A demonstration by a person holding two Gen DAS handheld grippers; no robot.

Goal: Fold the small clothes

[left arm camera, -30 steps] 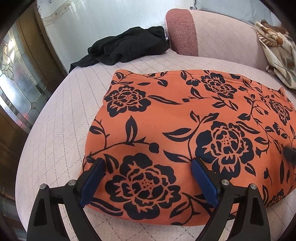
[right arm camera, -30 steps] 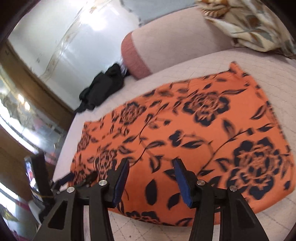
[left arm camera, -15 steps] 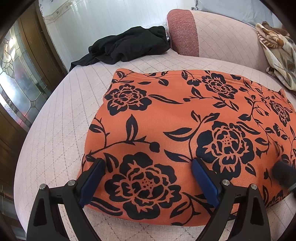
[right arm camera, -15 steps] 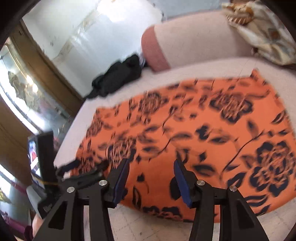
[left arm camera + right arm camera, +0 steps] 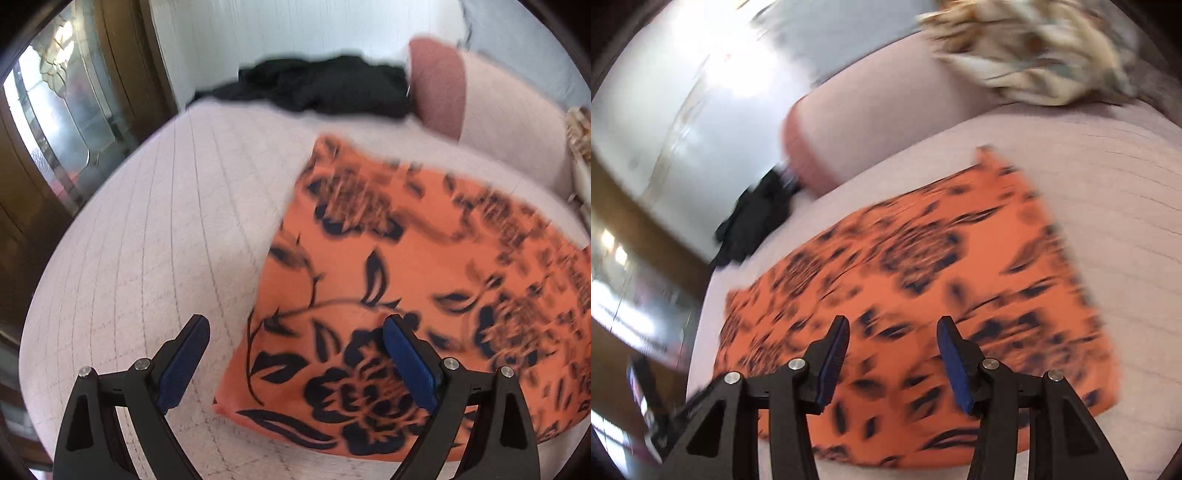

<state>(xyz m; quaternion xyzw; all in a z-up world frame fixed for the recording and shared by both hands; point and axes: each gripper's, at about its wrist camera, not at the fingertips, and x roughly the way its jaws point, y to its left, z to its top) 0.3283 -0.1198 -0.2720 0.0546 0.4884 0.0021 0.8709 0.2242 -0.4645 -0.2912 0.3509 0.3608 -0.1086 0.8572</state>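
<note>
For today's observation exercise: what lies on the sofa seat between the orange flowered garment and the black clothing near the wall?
Nothing: in the left wrist view only bare quilted pink cushion separates the orange flowered garment from the black clothing.

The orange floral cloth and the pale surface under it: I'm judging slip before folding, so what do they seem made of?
The orange floral cloth looks like soft matte woven or knit fabric, lying limp and flat. The pale quilted surface looks like stitched, padded textile, with visible seam lines.

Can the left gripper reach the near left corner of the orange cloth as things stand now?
Probably yes. The left gripper is open and holds nothing, and the near left corner of the orange floral cloth lies flat on the pink quilt right between its fingers, with nothing covering it.
</note>
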